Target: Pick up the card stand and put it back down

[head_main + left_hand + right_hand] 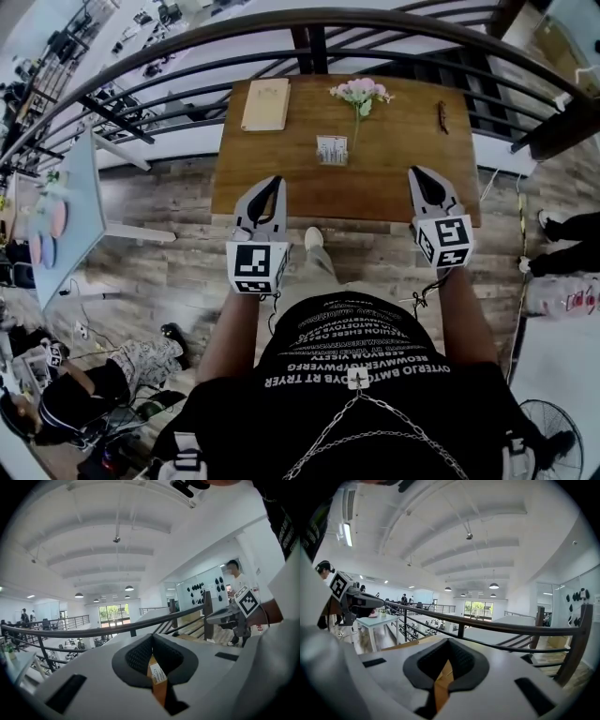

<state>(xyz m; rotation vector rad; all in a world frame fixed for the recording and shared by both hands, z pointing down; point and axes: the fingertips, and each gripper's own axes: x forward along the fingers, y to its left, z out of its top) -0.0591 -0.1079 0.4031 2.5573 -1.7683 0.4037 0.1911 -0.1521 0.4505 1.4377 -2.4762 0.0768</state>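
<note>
**Both grippers shut and empty, card stand untouched on the table**

The card stand [332, 150] stood upright near the middle of the wooden table [403, 183], just left of a thin flower stem. Its face carried print, too small to read. The flowers [360, 92], pink and white, lay at the far edge of the table. A tan book [266, 104] lay at the far left, with no title legible on its cover. A small dark thing [442, 116] lay at the far right.

The left gripper [274, 180] hung over the table's near edge, left of the stand and well apart from it. Its dark pads met at the tip with nothing between them. In its own view a small white sticker [157, 673] showed in the gap behind the pads, its print too fine to read.

The right gripper [416, 172] hung over the near right edge, also well apart from the stand. Its jaws were pressed together and empty.

Each gripper bore a cube with black-and-white square markers. The person's black shirt [356, 352] carried rows of white capitals, seen upside down and not readable with any certainty. A dark curved railing [187, 56] ran beyond the table's far side.
</note>
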